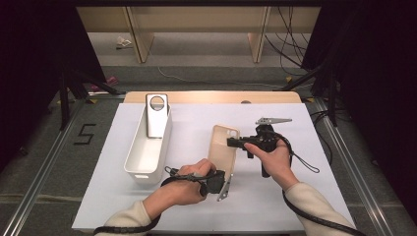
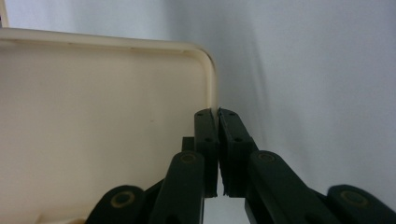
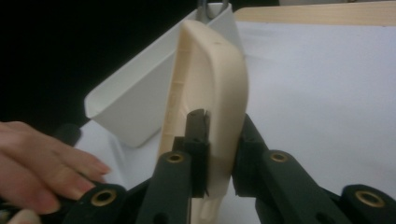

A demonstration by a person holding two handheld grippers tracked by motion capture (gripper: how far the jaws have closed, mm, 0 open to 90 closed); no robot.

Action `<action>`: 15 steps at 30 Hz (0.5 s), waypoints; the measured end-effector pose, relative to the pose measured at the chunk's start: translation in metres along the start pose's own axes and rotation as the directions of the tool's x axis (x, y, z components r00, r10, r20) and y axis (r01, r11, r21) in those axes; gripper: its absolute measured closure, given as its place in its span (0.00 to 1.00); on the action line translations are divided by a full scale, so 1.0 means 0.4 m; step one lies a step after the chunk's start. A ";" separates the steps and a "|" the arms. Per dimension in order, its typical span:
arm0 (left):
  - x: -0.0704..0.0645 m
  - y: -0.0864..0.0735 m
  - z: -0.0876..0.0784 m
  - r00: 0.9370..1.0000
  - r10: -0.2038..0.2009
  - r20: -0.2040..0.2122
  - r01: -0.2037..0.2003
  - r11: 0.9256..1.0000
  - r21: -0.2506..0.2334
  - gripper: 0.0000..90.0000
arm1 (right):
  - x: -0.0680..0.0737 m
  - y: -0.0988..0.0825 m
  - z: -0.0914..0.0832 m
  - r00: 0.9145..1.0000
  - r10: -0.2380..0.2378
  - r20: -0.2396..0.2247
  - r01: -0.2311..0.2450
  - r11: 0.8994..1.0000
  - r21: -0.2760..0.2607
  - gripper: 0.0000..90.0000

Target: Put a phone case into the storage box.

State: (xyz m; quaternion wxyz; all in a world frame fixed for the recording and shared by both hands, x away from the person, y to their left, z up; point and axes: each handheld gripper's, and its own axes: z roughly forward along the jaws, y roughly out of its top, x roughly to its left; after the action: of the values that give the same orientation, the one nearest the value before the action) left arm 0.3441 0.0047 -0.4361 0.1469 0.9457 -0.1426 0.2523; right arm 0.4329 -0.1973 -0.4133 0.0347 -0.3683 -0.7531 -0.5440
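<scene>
Item: cream phone case, hard shell, held lifted over the white-covered desk between two hand-held grippers, just right of the white bin. Left gripper: fingers closed on the thin rim at the case's near corner, as the left gripper view shows, pads tight together with the edge pinched between them. Right gripper: fingers set either side of the case's long edge near the camera-cutout end, clamped across the wall; no gap shows at the pads in the right gripper view. Contents of bin: one grey phone stand with a ring opening, leaning upright at the far end; the near part lies free. Handling notes, by judgement: the step in hand looks like a two-point carry toward the bin. The shell is light and flexible, so both grips should stay firm but not crush; the two hands should travel together to avoid twisting or bowing it. The rim pinch at the left is narrow and could slip if the case is levered. Lower it into the free near part, well clear of the stand.
</scene>
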 end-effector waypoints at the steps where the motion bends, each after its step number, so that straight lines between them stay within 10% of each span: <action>1: 0.001 -0.001 -0.001 1.000 -0.003 -0.008 0.003 1.000 0.000 0.95 | 0.007 0.003 -0.002 1.000 -0.001 -0.001 0.001 1.000 -0.002 0.90; 8: 0.019 -0.007 -0.026 0.994 -0.107 -0.022 0.104 0.989 -0.102 0.76 | 0.019 0.016 -0.016 0.999 -0.039 0.018 0.039 0.999 -0.008 0.90; 14: 0.056 -0.031 -0.064 0.942 -0.336 -0.023 0.320 0.914 -0.248 0.45 | 0.010 0.022 -0.038 0.998 -0.057 0.041 0.058 0.998 -0.030 0.90; 15: 0.062 -0.037 -0.067 0.923 -0.383 -0.029 0.361 0.889 -0.281 0.41 | 0.010 0.023 -0.040 0.997 -0.061 0.043 0.062 0.998 -0.031 0.90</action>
State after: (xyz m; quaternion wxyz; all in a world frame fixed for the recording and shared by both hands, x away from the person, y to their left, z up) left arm 0.3581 0.0228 -0.4040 0.3258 0.9151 0.0144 0.2371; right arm 0.4299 -0.2075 -0.3980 -0.0036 -0.3568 -0.7558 -0.5490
